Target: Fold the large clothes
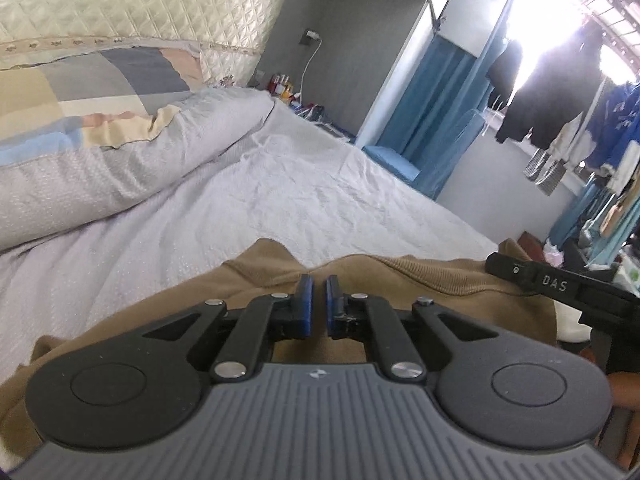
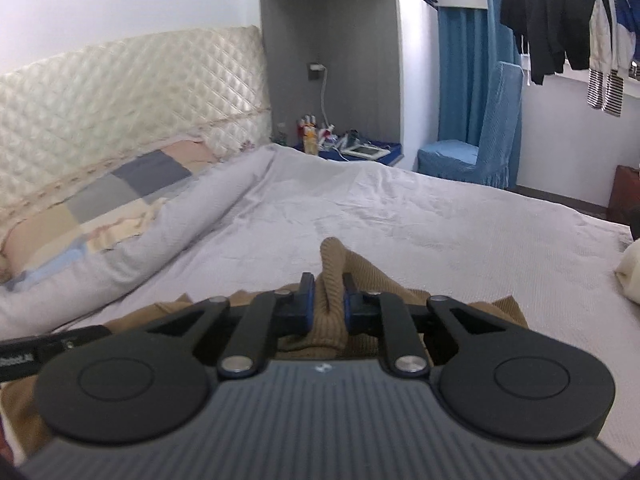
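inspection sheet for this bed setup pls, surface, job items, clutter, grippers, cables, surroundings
surface: grey bedspread, wrinkled.
job's things: brown garment at the near edge.
clutter: rolled duvet; cream cloth at the right edge.
grippers: right gripper jaws clamp a ribbed brown fold; left gripper jaws nearly shut over the garment, grip unclear.
cables: white cable hanging from a wall plug.
surroundings: quilted headboard, crowded nightstand, blue chair, hanging clothes.

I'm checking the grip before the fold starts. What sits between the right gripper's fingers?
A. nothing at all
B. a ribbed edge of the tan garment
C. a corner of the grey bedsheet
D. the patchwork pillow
B: in the right wrist view the right gripper is shut on a bunched ribbed edge of the tan garment, which pokes up between its blue pads.
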The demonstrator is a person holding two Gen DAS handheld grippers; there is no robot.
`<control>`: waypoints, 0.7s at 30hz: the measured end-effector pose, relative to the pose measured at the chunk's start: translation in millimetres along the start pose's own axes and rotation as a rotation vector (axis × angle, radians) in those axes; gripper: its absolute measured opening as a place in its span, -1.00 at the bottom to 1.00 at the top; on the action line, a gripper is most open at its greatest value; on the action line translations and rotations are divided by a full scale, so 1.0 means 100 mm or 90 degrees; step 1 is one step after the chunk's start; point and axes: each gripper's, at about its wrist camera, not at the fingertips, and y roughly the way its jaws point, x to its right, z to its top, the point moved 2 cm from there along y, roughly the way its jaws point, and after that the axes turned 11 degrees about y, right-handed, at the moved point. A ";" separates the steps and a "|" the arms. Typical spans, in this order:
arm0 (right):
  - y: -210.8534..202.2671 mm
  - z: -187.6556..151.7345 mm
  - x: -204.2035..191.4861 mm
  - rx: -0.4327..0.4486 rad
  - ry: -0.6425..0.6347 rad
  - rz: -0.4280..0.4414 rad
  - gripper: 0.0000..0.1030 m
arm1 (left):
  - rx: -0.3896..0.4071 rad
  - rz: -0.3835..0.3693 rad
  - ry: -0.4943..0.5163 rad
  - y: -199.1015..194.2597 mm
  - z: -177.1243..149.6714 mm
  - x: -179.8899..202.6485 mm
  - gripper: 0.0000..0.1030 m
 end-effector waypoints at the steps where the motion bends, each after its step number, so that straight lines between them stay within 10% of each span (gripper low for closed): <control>1: 0.10 -0.01 0.01 -0.008 -0.002 -0.005 -0.69 | -0.009 0.005 0.000 0.09 -0.01 -0.02 -0.85; 11: 1.15 -0.58 0.25 -0.172 0.031 -0.022 -0.70 | -0.127 0.033 -0.006 0.88 -0.33 -0.22 -0.85; 21: 1.25 -0.68 0.28 -0.195 0.044 -0.019 -0.68 | -0.137 0.043 0.022 0.95 -0.40 -0.19 -0.89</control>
